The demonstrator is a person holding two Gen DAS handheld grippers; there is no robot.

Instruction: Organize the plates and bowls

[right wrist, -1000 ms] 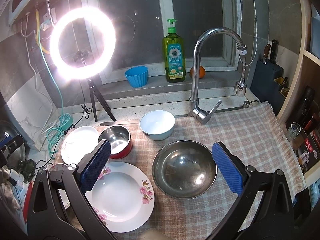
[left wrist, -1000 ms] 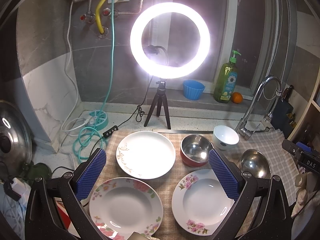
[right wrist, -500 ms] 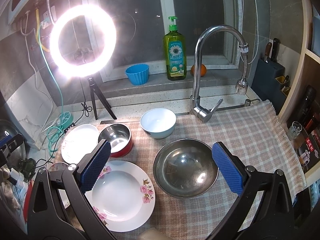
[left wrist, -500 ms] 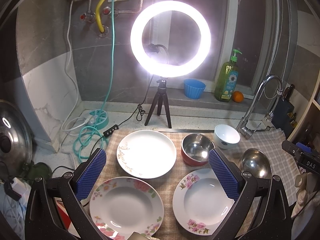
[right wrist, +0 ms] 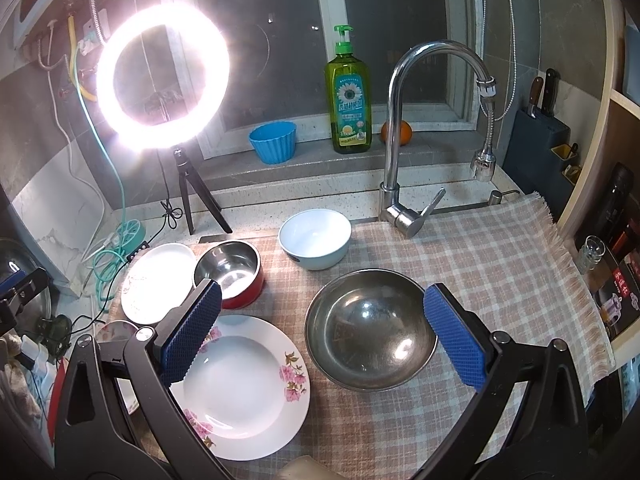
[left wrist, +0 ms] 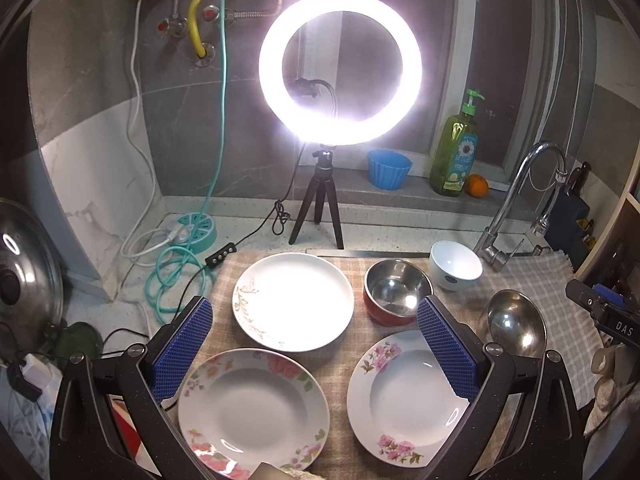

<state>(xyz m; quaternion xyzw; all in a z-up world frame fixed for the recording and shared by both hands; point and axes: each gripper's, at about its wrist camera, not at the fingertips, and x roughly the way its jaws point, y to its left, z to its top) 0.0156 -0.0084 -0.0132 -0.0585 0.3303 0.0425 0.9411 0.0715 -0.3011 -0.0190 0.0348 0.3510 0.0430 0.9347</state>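
A: Left wrist view: what did it show?
B: Left gripper (left wrist: 316,350) was spread wide, holding nothing, above two glazed floral plates (left wrist: 253,408) and a smooth gold-leaf plate (left wrist: 293,301) on the woven checked cloth (left wrist: 560,276).

A: Right wrist view?
B: Right gripper (right wrist: 322,336) was released too, empty, framing a round steel bowl (right wrist: 370,330); the white ceramic bowl (right wrist: 315,238) sat behind it.

3 plates (left wrist: 293,301), 3 bowls (right wrist: 370,334) lie apart, upright, on checked cloth (right wrist: 500,264).
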